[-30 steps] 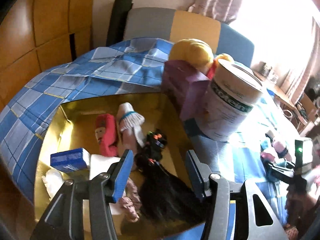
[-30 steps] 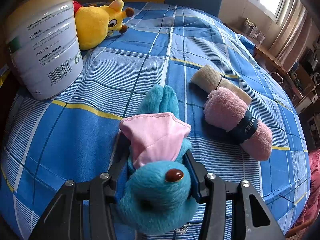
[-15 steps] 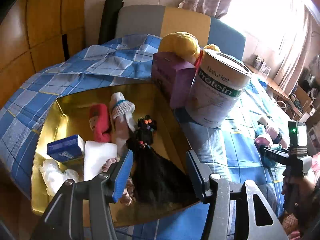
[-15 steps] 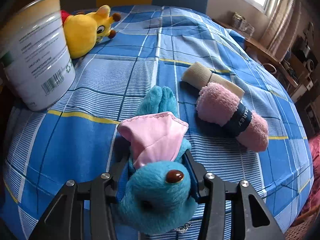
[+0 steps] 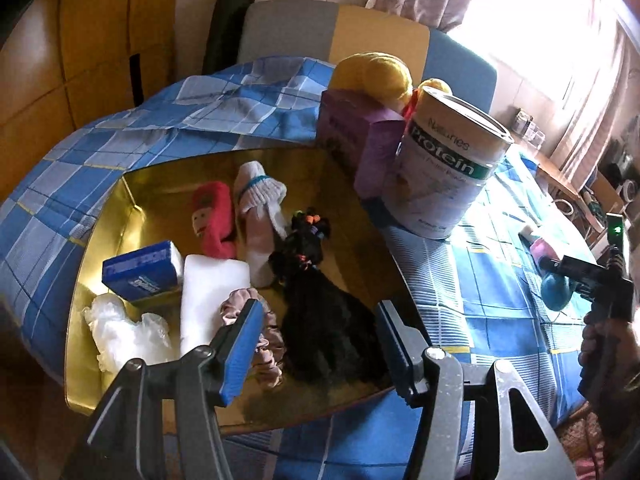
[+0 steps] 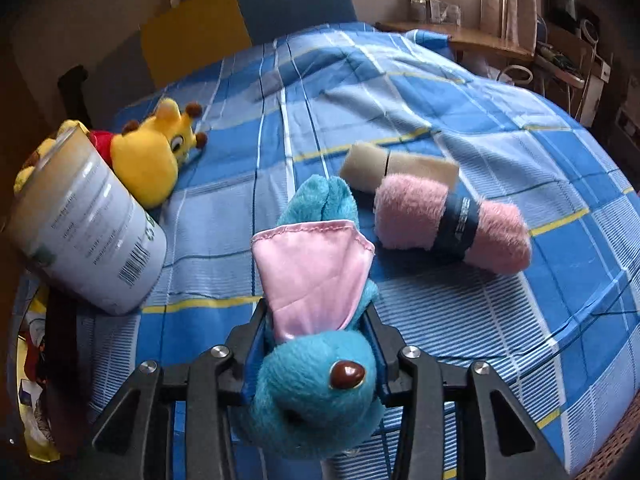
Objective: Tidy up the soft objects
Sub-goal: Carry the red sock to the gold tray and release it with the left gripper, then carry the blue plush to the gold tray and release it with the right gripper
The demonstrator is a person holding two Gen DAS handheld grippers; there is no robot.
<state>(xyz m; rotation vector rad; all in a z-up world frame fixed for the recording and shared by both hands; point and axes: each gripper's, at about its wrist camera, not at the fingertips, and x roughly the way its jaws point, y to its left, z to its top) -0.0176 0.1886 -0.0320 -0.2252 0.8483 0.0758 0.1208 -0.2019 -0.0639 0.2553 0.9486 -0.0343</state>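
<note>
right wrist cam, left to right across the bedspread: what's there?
Protein can → yellow plush toy → blue plush toy, clamped in the closing right gripper → pink fluffy roll.

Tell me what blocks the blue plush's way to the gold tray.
The protein can and purple box stand along the tray's near wall, between it and the blue plush, on which the right claw is closing. Lifting over them looks feasible.
</note>
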